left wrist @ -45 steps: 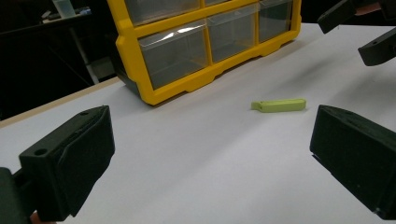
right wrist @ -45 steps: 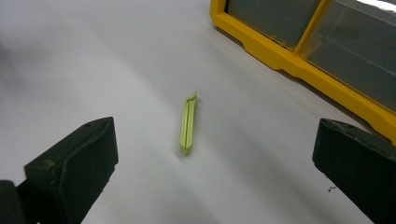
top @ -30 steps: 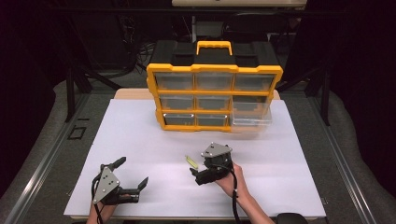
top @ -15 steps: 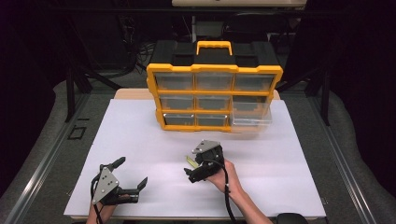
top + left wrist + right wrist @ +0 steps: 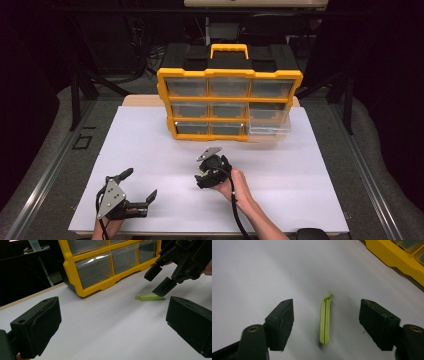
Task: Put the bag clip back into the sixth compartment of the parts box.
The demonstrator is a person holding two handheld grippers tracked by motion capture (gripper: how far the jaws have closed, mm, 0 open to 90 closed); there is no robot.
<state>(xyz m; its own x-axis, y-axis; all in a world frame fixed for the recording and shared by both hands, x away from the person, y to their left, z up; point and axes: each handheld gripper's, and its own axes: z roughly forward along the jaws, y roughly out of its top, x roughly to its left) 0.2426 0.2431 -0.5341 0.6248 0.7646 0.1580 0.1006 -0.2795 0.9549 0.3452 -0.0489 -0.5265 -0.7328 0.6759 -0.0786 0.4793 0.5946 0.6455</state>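
White tabletop [image 5: 150, 150] fills the lower frame, and a green clip [image 5: 325, 320] lies flat at centre between the jaws of the right gripper [image 5: 325, 326], which have just been closing but aren't yet touching it. Probably light, stiff, slick plastic: pinch its long sides mid-length. Left gripper [image 5: 135, 187] rests open, lower left.

A yellow drawer organizer [image 5: 229, 106] stands at the far edge of the white tabletop [image 5: 330, 185], one clear drawer [image 5: 268, 126] pulled out.
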